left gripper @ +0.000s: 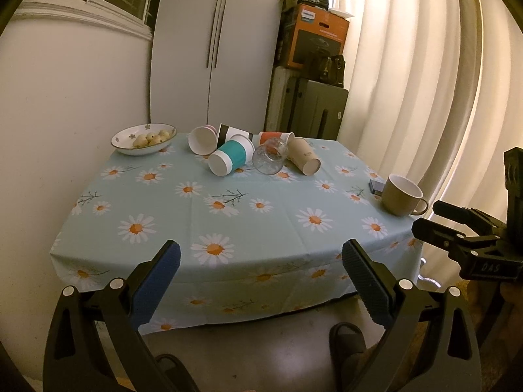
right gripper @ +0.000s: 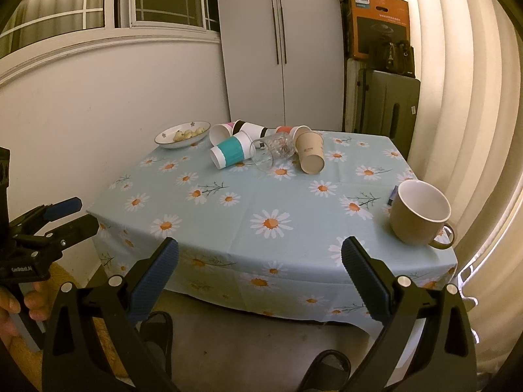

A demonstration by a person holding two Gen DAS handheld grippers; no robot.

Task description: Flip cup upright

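Home interior, dining corner; small table (left gripper: 183, 254) under daisy-print cloth at frame centre; bowl (left gripper: 121, 143) of small round food at cloth's far left; tall white wardrobe doors (left gripper: 215, 32) with long handles at upper centre; cream curtains (left gripper: 425, 65) filling right side; window frame (right gripper: 98, 16) at upper left; suitcase (left gripper: 313, 111) with orange appliance box (left gripper: 318, 37) stacked on top in far corner; slippered foot (left gripper: 346, 343) at bottom edge.

Toppled cups cluster at the table's twelve o'clock side: a teal-banded white paper cup (left gripper: 228, 158) on its side, a clear glass tumbler (left gripper: 269, 156) at its three o'clock, then a kraft-brown paper cup (left gripper: 304, 158).
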